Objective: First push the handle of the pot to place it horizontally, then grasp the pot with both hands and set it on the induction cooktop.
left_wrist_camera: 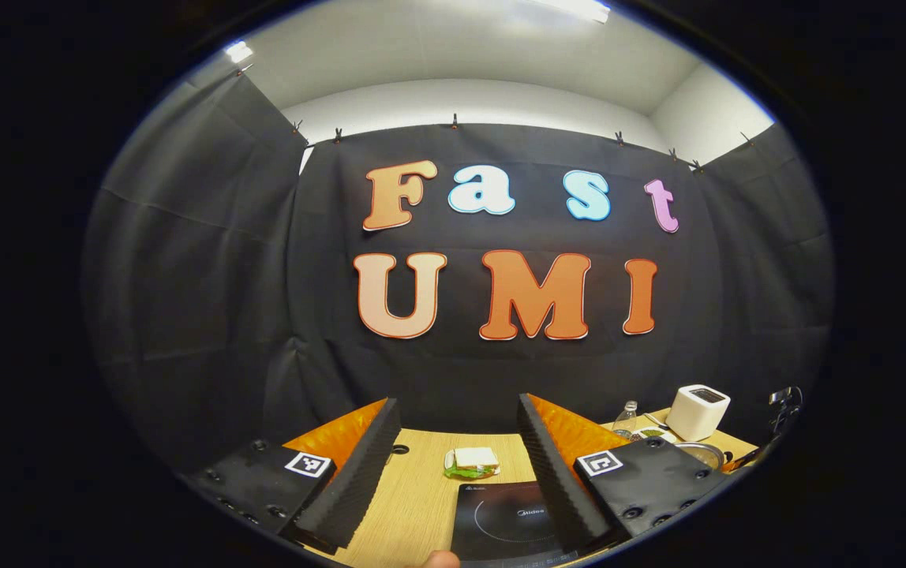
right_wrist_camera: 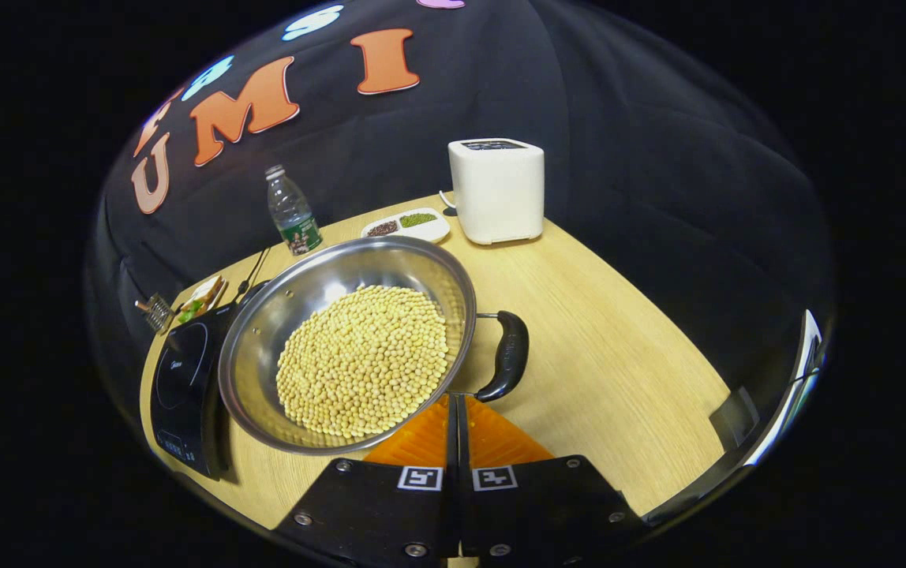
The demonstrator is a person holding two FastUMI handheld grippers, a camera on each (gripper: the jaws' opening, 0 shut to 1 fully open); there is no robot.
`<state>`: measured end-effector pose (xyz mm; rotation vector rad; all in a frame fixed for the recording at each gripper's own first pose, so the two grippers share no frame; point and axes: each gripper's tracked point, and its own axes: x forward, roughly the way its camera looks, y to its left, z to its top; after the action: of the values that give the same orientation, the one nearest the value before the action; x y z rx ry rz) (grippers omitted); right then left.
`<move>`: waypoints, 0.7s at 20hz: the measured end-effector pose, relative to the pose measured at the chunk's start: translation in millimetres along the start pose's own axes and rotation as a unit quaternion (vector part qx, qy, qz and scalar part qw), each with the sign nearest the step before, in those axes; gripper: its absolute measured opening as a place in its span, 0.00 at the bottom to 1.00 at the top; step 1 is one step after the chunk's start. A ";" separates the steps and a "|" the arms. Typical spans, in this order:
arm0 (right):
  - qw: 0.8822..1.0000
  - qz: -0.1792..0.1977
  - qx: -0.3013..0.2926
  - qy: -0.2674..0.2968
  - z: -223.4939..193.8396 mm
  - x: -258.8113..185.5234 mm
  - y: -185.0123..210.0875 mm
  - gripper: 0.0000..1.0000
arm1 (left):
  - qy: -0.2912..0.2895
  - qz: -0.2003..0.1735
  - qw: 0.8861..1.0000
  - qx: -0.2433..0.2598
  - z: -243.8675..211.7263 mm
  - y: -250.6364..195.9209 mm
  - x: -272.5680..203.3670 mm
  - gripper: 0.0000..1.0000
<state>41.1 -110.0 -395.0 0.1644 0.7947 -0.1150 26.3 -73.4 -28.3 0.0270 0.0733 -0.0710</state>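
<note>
While the shiny round metal pot [right_wrist_camera: 346, 343] full of yellow beans sits on the pale wooden desk [right_wrist_camera: 603, 347], just beside the flat black induction cooktop [right_wrist_camera: 181, 390], its black handle [right_wrist_camera: 507, 355] points at the right gripper [right_wrist_camera: 454, 406] (fingers pressed together, holding nothing). The left gripper [left_wrist_camera: 457, 442] hangs above the desk, fingers wide apart.
</note>
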 end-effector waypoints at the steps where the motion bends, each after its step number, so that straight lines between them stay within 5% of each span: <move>1: 1.000 -0.003 0.001 -0.002 3.7 2.2 -2.3 0.00 | 0.001 0.001 1.000 -0.001 -1.6 -0.4 3.7 0.96; 14: 1.000 0.005 0.018 0.004 62.1 59.9 -9.4 0.00 | 0.020 -0.006 1.000 0.007 -35.6 -50.6 25.8 0.98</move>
<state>124.7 -133.5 -396.3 0.2031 0.7990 -0.1205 45.8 -124.6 -66.9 0.0416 0.1132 -0.0830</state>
